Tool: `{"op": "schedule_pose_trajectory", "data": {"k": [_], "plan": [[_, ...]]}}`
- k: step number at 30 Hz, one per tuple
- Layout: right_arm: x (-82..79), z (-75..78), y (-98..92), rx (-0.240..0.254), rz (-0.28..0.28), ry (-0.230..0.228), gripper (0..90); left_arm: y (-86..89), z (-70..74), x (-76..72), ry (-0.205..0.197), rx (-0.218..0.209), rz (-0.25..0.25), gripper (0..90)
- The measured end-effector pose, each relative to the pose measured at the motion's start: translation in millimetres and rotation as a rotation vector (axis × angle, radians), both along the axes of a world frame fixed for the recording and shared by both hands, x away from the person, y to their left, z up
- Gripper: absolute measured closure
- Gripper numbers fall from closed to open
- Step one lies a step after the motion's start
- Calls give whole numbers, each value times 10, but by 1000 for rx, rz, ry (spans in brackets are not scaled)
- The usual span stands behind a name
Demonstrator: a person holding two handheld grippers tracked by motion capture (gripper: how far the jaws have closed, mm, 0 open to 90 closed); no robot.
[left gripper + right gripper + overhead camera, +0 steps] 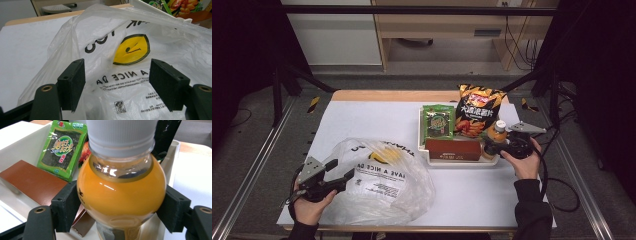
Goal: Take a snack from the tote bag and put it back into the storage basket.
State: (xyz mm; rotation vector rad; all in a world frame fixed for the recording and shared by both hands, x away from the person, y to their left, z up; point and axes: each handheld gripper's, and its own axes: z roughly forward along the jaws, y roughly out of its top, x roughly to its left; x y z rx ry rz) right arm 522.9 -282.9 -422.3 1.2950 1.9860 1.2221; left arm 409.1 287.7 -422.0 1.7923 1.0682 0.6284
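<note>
An orange juice bottle (498,131) with a white cap stands at the right end of a white tray (462,162). My right gripper (490,146) reaches it from the right. In the right gripper view the bottle (120,195) sits between the two jaws of that gripper (120,206), whose pads lie close along its sides, spread wide. A clear plastic bag (382,185) with a yellow smiley and black print lies at the front left. My left gripper (339,172) is open at the bag's left edge. In the left gripper view the bag (130,50) spreads beyond the gripper's open jaws (116,77).
The tray also holds a green seaweed packet (438,121), an orange-and-black crisp bag (477,110) leaning at the back, and a brown box (453,149) along the front. A white sheet (372,120) covers the table. Metal rails run along both sides.
</note>
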Motion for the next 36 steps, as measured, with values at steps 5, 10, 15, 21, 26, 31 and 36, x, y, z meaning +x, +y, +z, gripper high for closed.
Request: {"op": "schedule_pose_trajectory", "data": {"k": [5,10,15,21,26,31,36], "plan": [[-68,50,10,-4,-6,-7,236,-1,22,-12,-7,-3,-1,288],[-132,110,-19,-1,-28,-39,226,-2,27,-15,-6,-2,-2,288],[-222,172,-26,-3,-30,-71,203,-1,31,-19,-6,-3,-2,287],[-400,204,-58,30,-61,-92,208,-5,46,-34,-11,-3,-4,286],[-582,151,-104,42,-66,-98,208,-16,39,-27,1,6,-10,280],[-765,52,-72,43,-43,-92,206,-41,21,-16,13,20,-23,268],[-939,4,-48,54,-30,-92,229,-53,-7,-3,25,24,-31,265]]}}
